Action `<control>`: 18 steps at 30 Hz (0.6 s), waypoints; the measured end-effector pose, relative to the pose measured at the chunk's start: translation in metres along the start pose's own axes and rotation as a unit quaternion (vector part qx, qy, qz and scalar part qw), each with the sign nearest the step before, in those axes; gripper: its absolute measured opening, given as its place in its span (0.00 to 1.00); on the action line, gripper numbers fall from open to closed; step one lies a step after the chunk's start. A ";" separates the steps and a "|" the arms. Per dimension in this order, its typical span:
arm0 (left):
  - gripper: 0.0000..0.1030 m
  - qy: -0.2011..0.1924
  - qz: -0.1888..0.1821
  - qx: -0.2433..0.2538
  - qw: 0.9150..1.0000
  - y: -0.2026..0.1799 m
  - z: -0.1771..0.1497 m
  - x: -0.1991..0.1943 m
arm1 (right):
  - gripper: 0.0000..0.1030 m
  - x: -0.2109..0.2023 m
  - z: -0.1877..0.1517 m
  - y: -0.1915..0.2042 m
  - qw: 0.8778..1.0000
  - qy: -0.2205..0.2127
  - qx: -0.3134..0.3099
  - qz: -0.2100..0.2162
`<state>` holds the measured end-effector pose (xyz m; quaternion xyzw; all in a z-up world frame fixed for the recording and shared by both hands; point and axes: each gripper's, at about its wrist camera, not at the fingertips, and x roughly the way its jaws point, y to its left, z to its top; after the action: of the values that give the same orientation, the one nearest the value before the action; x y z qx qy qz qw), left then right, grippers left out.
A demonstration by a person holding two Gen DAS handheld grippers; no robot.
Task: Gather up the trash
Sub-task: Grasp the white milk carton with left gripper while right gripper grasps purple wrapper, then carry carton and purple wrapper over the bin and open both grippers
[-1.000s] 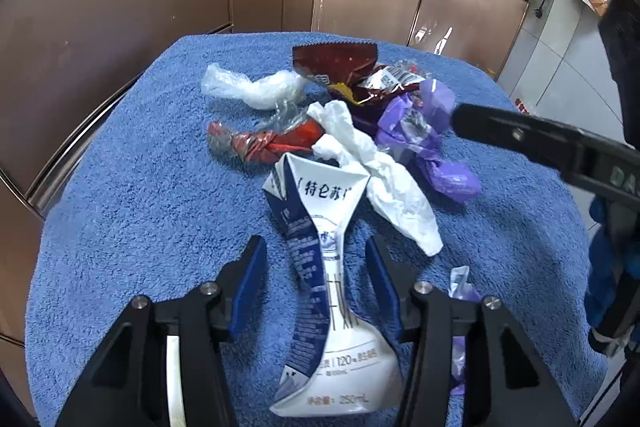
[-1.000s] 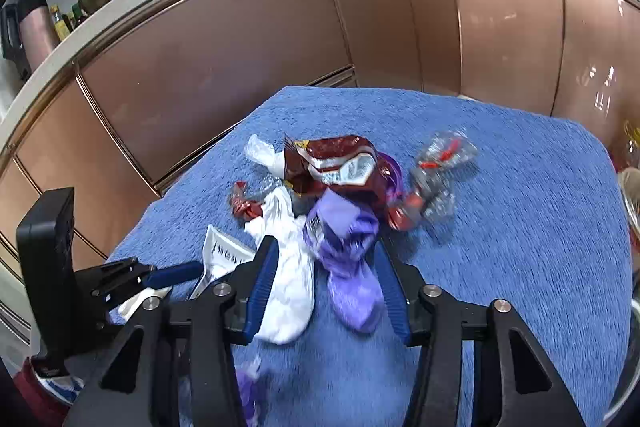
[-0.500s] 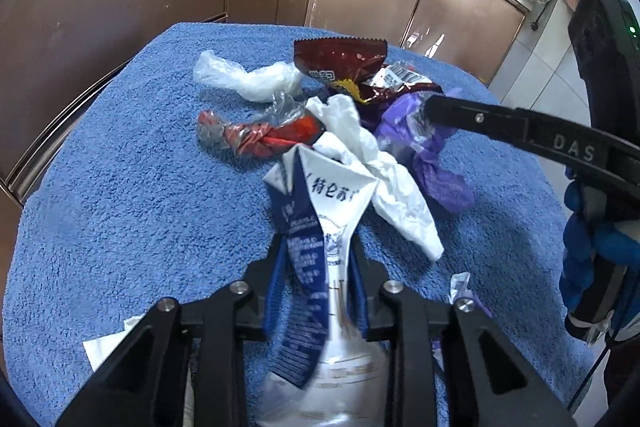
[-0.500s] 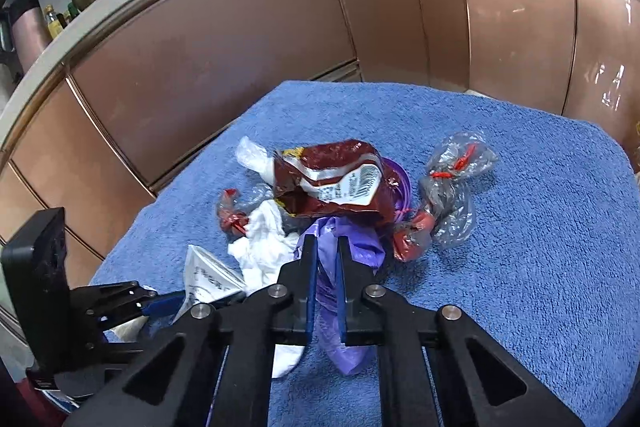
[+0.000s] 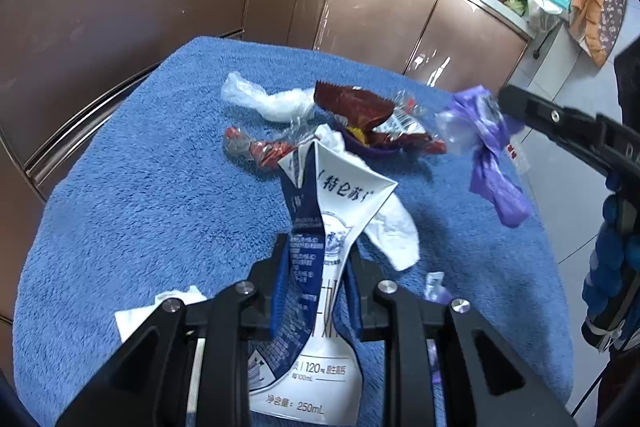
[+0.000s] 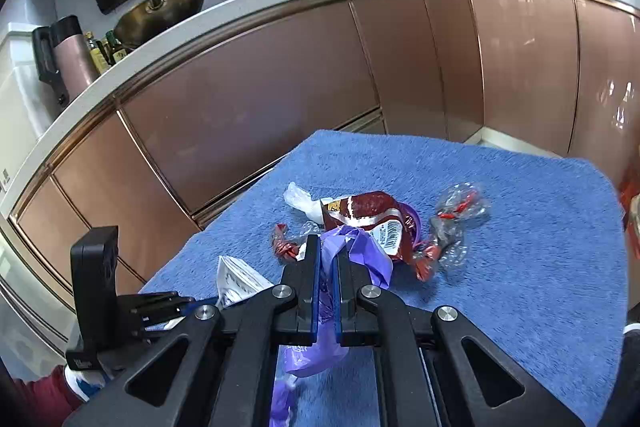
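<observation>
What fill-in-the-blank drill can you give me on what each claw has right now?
The left claw is shut on the ____ carton.
The right claw grips a plastic bag coloured ____.
The dark red wrapper lies on the ____ towel.
The white tissue lies ____ the carton.

Missing words: milk; purple; blue; under

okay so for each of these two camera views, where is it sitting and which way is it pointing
Left wrist: sits on the left gripper, looking forward and down over the blue towel; its fingers clamp the milk carton, and the right gripper shows at right.
Right wrist: sits on the right gripper, facing the cabinets and counter; its fingers pinch the purple bag, and the left gripper's body shows at left.
Shared: towel, red wrapper, carton, purple bag.
</observation>
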<state>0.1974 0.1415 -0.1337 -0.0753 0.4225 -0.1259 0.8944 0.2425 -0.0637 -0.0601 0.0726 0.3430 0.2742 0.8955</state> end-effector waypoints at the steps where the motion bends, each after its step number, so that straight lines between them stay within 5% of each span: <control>1: 0.23 -0.003 0.002 0.001 1.000 -0.001 0.000 -0.005 | 0.05 -0.005 -0.001 0.001 1.000 -0.002 -0.001 0.000; 18: 0.23 -0.062 0.004 0.045 0.997 -0.082 0.010 -0.085 | 0.05 -0.153 -0.027 -0.028 0.995 -0.080 0.013 -0.062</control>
<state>0.1398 0.0881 -0.0454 -0.0407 0.3606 -0.1365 0.9218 0.1433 -0.1710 -0.0015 0.0845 0.2776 0.2067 0.9344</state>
